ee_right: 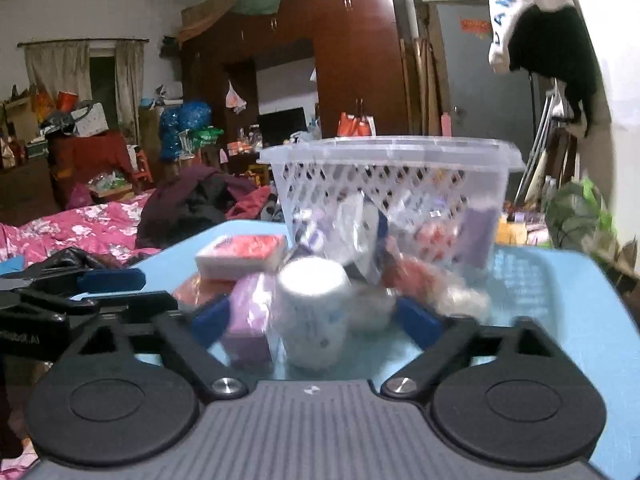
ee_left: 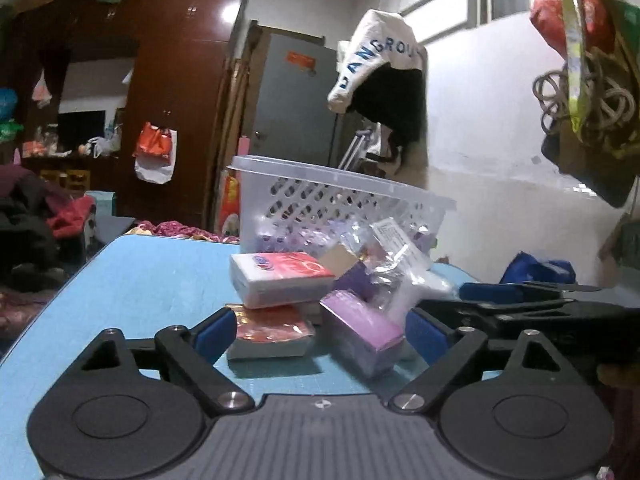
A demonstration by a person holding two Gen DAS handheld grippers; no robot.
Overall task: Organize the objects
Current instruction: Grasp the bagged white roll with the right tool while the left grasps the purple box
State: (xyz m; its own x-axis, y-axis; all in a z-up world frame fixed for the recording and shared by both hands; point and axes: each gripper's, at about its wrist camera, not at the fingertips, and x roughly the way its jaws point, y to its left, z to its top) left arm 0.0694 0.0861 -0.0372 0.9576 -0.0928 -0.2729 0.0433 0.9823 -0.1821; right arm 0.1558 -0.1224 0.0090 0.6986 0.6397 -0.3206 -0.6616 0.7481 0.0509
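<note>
On the light blue table (ee_left: pixel 132 280), a heap of small packets lies just in front of a translucent perforated plastic basket (ee_left: pixel 320 196). The left gripper (ee_left: pixel 320 332) is spread wide, holding nothing, around a purple box (ee_left: pixel 360 328) and a red-and-white tissue pack (ee_left: pixel 272 334). The right gripper (ee_right: pixel 316 316) also gapes wide around a blurred white cylindrical jar (ee_right: pixel 312 308); whether it touches is unclear. The basket's contents are indistinct.
</note>
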